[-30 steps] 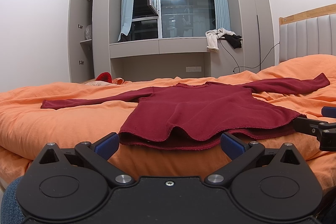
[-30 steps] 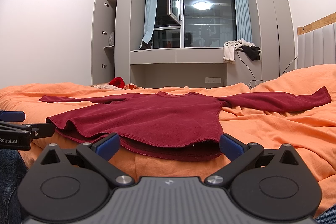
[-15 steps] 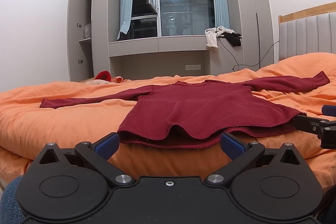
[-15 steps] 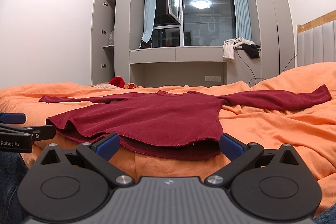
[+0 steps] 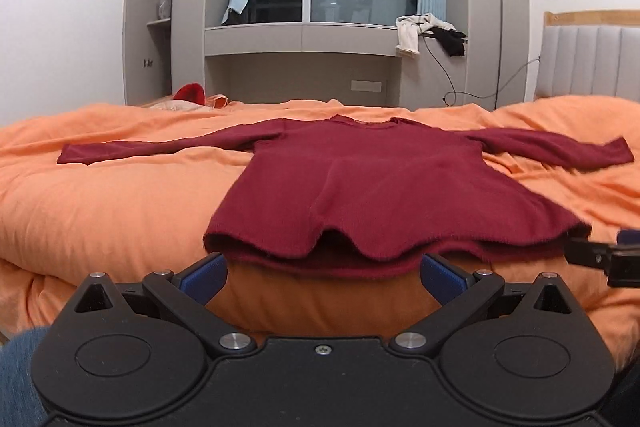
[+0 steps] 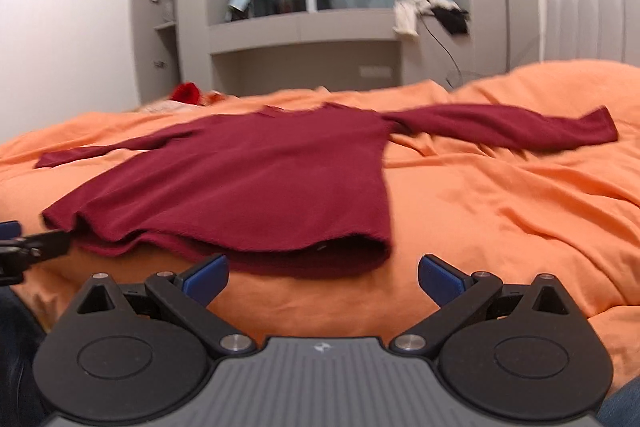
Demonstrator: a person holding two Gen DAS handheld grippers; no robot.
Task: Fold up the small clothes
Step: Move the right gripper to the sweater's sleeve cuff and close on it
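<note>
Two grippers, left (image 5: 323, 277) and right (image 6: 323, 277), both spread wide and empty, face my flat sweater (image 5: 372, 187) at the bed's (image 5: 100, 211) near edge; nothing folded, next I pinch the hem

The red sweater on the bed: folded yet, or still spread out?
Spread. The red sweater lies flat on the orange duvet, both sleeves stretched sideways, hem wavy near both open grippers.
</note>
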